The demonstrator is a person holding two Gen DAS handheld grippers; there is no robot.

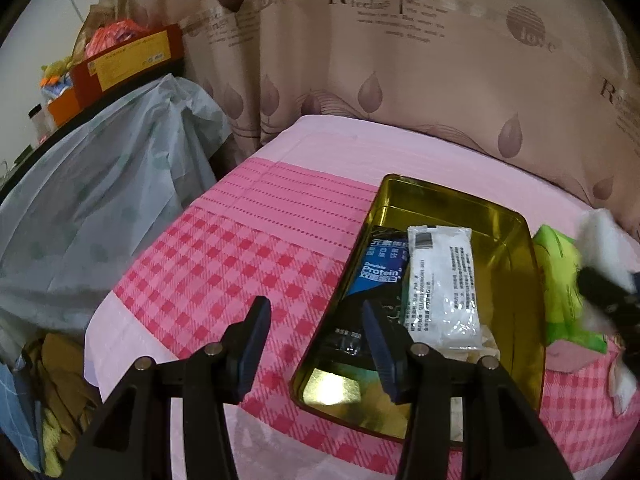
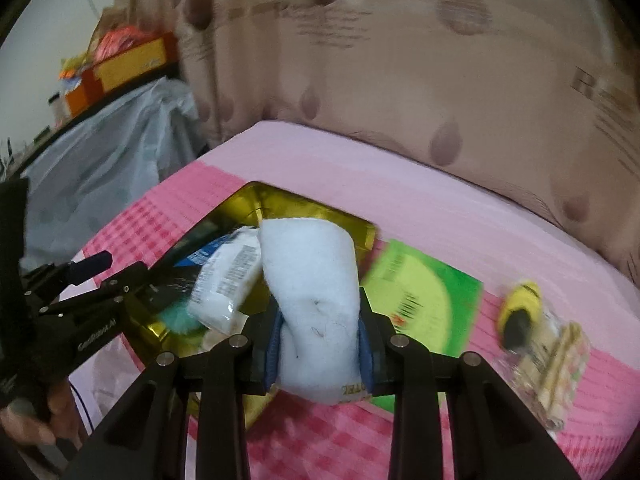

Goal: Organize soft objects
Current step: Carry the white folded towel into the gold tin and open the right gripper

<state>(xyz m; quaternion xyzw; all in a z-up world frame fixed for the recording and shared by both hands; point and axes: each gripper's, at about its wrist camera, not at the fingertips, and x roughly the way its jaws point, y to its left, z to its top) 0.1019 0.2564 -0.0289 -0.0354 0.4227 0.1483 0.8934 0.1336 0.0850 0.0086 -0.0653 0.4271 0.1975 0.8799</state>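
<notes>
Sponge-like white pad (image 2: 316,300), soft and bent, sits pinched between the pads of the right claw (image 2: 320,344), which grips it low so the upper end bulges free. In the right wrist view it hangs above the near part of the gold tin (image 2: 280,204), probably on its way into it. That tin rests on the pink checked cloth of the counter (image 1: 192,264) and seems to be the collecting spot: it already holds a dark protein packet (image 1: 380,268) and a white sealed pouch (image 1: 440,284), laid side by side along its length, likely to leave room.

At 3 o'clock of the tin in the left wrist view lies a green packet (image 1: 556,280), just beside the wall, not yet gathered. In the right wrist view a yellow and black soft toy (image 2: 520,312) and a clear wrapped bundle (image 2: 556,364) wait at 3 o'clock, well apart from the tin.

The left claw (image 1: 316,344) stands wide with nothing between its pads, hovering over the tin's near-left rim, perhaps to steady it.
</notes>
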